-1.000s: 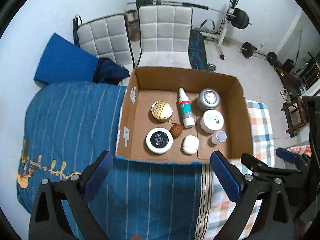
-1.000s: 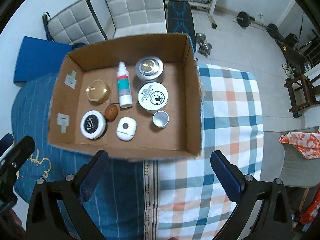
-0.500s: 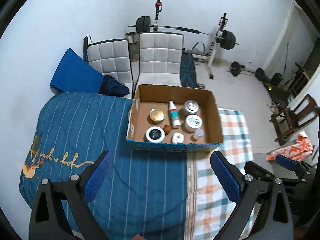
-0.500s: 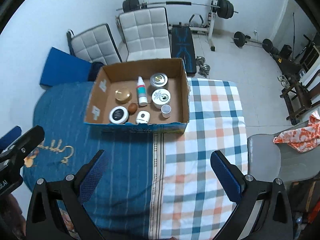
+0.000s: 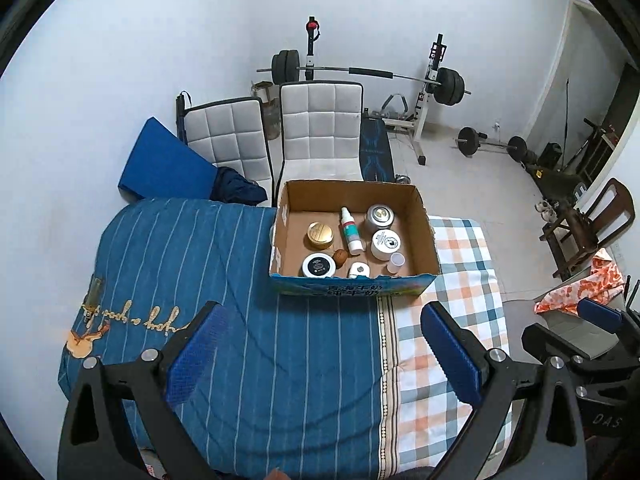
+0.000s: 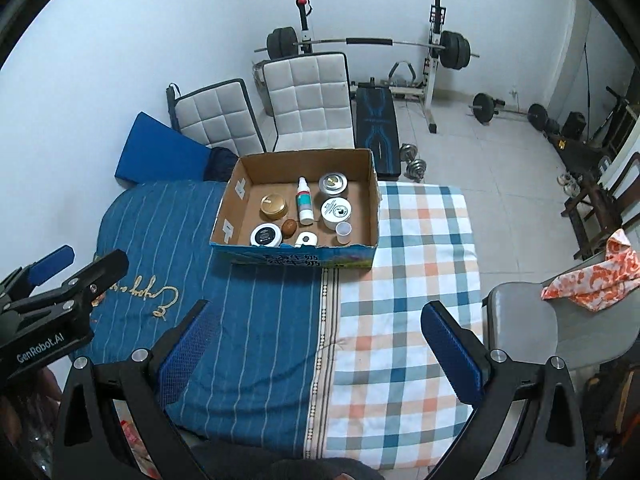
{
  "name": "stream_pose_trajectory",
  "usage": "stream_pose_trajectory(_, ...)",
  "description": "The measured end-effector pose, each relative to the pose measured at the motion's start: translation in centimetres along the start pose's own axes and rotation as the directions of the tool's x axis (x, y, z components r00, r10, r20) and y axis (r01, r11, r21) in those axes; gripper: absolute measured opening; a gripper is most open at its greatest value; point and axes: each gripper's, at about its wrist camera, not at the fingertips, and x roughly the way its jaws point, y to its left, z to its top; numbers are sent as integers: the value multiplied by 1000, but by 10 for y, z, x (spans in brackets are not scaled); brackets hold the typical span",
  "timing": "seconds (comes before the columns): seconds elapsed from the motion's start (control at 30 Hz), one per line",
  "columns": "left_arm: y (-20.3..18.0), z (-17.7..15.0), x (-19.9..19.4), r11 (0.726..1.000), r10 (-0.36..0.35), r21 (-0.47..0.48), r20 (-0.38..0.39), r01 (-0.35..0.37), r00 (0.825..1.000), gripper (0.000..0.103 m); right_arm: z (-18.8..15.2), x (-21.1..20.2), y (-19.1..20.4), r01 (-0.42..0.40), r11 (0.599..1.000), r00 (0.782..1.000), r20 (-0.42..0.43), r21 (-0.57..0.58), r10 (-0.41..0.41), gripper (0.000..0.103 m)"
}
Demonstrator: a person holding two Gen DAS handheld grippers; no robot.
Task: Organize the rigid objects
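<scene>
A cardboard box [image 5: 423,220] [image 6: 370,184] sits at the far end of the bed. Inside it are a gold-lidded jar [image 5: 320,234] [image 6: 273,205], a white spray bottle [image 5: 350,230] [image 6: 304,201], a silver tin [image 5: 379,216] [image 6: 333,183], a white jar [image 5: 385,243] [image 6: 336,212], a black-lidded jar [image 5: 319,265] [image 6: 265,235], a small brown object [image 5: 340,257] [image 6: 289,227], a white case [image 5: 359,270] [image 6: 306,238] and a small cup [image 5: 395,261] [image 6: 343,231]. My left gripper [image 5: 324,354] and right gripper [image 6: 318,350] are both open and empty, well back from the box.
The bed has a blue striped cover [image 5: 192,264] on the left and a checked cover [image 6: 416,280] on the right. Two white padded chairs [image 5: 320,132], a blue mat [image 5: 164,160] and a barbell rack [image 5: 432,76] stand beyond. A grey chair with an orange cloth [image 6: 592,276] is at right.
Both grippers have pulled far back and up from the box, which now looks much smaller. The box's contents have not moved. Both grippers stay open.
</scene>
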Motion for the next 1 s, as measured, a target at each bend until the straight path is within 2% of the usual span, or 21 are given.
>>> stream_pose_trajectory(0.27,0,4,-3,1000,19,-9,42,-19,999,103,5,-1,-6,19,999,1000,8,29,-20,103)
stream_pose_trajectory(0.63,0,15,-4,1000,26,-19,76,-25,997,103,26,-16,-11,71,997,994,78,36,-73,103)
stream_pose_trajectory(1.0,-1,18,-10,999,29,-17,95,-27,995,103,34,-31,-6,81,996,989,125,21,-83,103)
